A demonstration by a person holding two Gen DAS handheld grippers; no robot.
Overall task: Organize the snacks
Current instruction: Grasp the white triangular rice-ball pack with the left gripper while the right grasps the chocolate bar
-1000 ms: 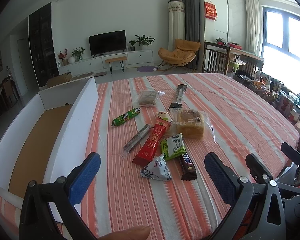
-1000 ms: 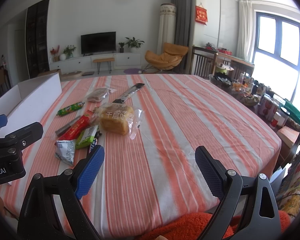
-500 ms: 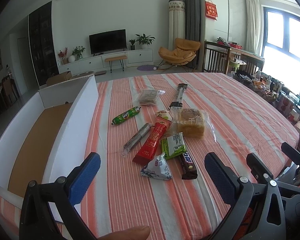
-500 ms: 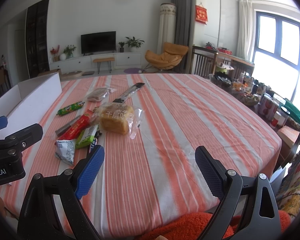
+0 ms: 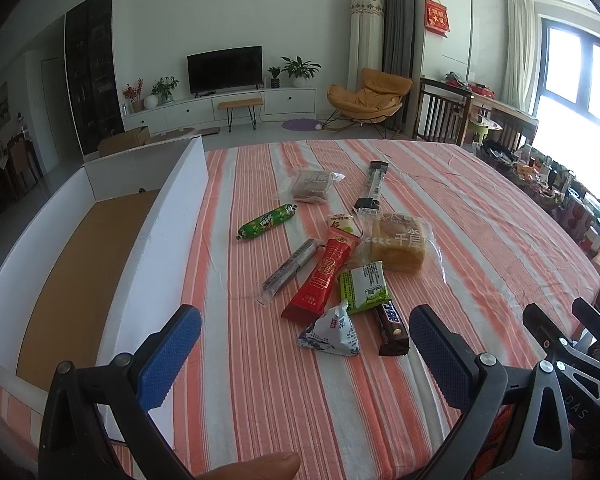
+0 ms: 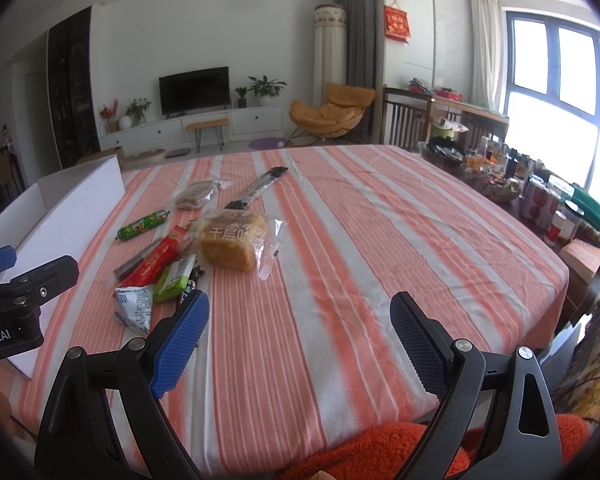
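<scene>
Two empty wide-spread grippers, left gripper (image 5: 305, 354) and right gripper (image 6: 299, 338), over bare tablecloth (image 6: 360, 264) beside snacks (image 5: 332, 264)

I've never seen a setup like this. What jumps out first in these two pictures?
A heap of wrapped snacks lies mid-table on the orange-striped tablecloth: a red sachet, a green sausage and a bagged cake. A big white box, with nothing visible inside, stands along the cloth's left side. In the foreground, the left gripper and the right gripper are both open, holding nothing.
</scene>
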